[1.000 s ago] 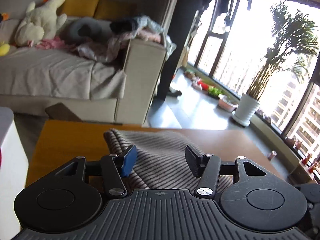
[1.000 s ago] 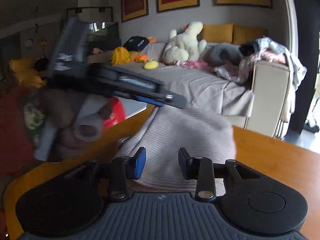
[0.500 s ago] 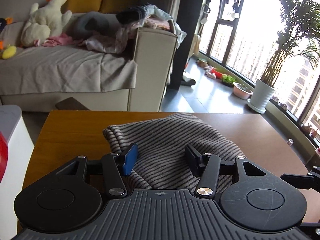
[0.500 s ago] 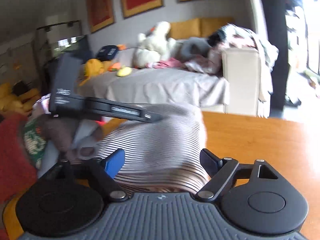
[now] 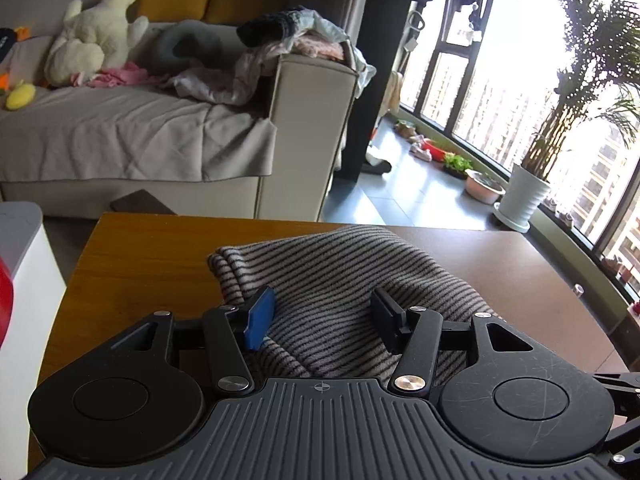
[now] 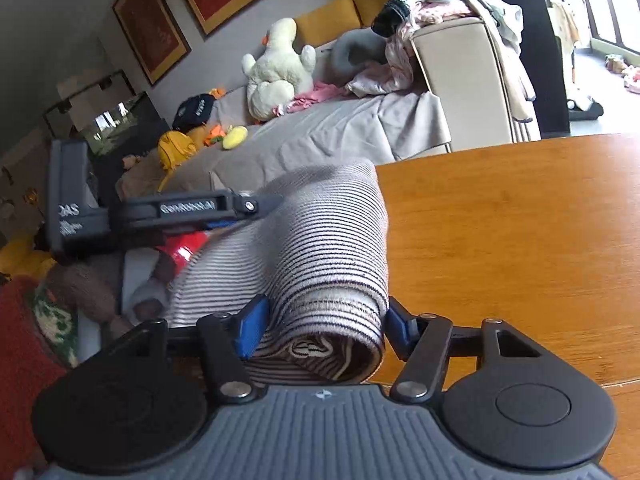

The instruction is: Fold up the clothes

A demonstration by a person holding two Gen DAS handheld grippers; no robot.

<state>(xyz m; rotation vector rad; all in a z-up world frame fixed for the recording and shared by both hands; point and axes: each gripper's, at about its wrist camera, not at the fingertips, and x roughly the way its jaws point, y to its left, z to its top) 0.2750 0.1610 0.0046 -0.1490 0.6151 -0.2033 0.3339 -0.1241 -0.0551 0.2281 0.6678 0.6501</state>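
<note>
One striped knit garment (image 5: 344,280) lies bunched on the wooden bench (image 5: 148,252), and both tools work on it from opposite sides. The right hand-held gripper (image 6: 324,328) has a thick folded roll of the striped cloth between its two fingers; the blue pads (image 6: 250,326) sit against the sides of the roll, so it looks closed on the fabric, though how hard it presses cannot be told. Judging by the raised, curved fold that runs away from it, this end is held up so the layers stay together while the fold is carried over.

The left hand-held gripper (image 5: 320,314) is released: its fingers stand apart with the striped cloth lying beneath and between them, not pinched. It appears to hover low over the garment, probably to steady or catch the other edge. In the right wrist view the same tool (image 6: 160,212) shows side-on at the far edge of the garment, its tip close to the fabric; whether it touches is unclear.

Counted: one garment on the bench, two hand-held grippers, two fingers on each. Beyond the bench stands one sofa (image 5: 140,136) with one white plush duck (image 5: 96,28), two yellow cushions (image 5: 176,0) and a heap of other clothes (image 5: 280,48) on its armrest, likely waiting their turn
</note>
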